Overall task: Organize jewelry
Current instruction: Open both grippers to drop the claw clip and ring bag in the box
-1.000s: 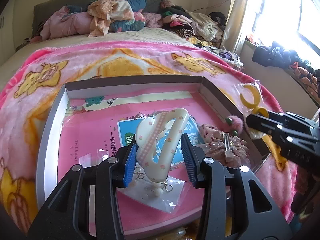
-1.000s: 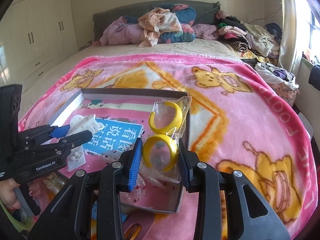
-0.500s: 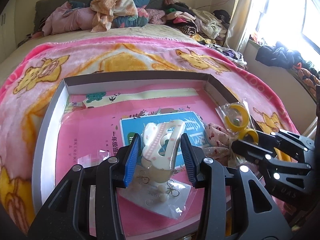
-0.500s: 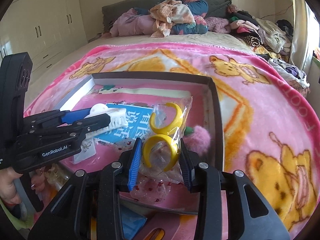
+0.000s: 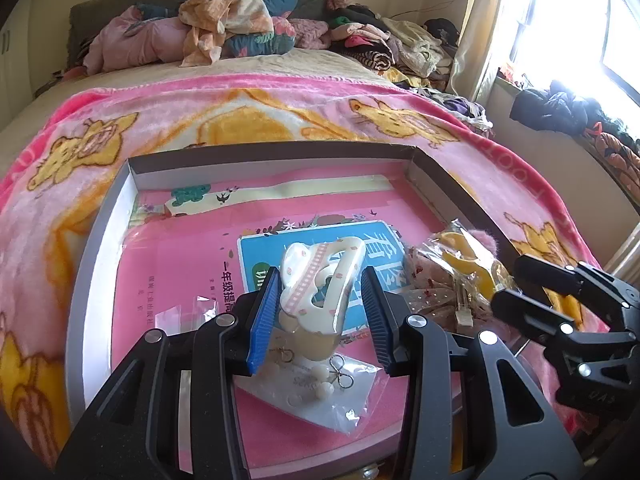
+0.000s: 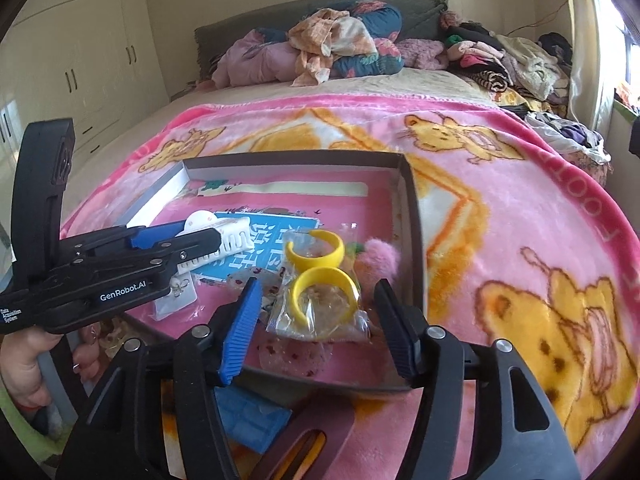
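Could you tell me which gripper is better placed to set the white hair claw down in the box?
Left. The left gripper holds the hair claw above the box; the right gripper is open.

1. The left gripper [image 5: 320,312] points forward and slightly down, its jaws closed part-way with blue-ribbed pads [image 5: 264,320] on either side of what they clasp.
2. A bare hand [image 6: 24,364] grips the left gripper's handle from below.
3. The right gripper [image 6: 316,328] hangs level, its jaws spread wide and touching nothing.
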A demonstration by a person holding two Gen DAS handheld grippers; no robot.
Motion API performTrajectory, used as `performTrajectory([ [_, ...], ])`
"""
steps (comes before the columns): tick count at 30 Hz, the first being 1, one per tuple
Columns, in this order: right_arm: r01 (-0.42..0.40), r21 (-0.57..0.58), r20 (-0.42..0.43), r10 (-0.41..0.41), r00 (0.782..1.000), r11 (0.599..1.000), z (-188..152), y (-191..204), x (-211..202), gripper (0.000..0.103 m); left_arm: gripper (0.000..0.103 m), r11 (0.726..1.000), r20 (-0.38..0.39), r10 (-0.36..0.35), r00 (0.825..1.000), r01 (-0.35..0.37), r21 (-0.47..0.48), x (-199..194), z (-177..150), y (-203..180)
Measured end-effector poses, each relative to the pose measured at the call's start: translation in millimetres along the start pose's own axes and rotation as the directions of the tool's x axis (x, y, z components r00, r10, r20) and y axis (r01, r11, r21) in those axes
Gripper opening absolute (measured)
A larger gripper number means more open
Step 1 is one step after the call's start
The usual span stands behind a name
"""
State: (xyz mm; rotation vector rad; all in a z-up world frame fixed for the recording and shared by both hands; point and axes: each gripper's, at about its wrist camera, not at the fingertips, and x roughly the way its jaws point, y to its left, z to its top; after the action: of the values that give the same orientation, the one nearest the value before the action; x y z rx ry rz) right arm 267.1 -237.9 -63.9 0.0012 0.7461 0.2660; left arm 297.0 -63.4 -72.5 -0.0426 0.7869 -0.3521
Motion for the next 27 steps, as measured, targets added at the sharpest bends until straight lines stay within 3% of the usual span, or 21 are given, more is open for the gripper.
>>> performTrajectory([
  [5,0.019,0.023,0.034,-0.02,0.999,1.0,-1,-5,-15,0.069,0.035,1.0,0.005,0.008,1.0,-0.008,-0.003,-5,0,0],
  [12,0.029,0.073,0.063,-0.034,0.997,0.997,-6,-16,-33,0.077,0.052,1.0,0.018,0.02,1.0,-0.02,-0.019,-15,-3,2],
  [27,0.049,0.093,0.111,-0.059,0.992,0.994,-12,-19,-66,0.078,0.09,0.999,0.093,0.032,0.995,-0.029,-0.036,-58,-5,0],
])
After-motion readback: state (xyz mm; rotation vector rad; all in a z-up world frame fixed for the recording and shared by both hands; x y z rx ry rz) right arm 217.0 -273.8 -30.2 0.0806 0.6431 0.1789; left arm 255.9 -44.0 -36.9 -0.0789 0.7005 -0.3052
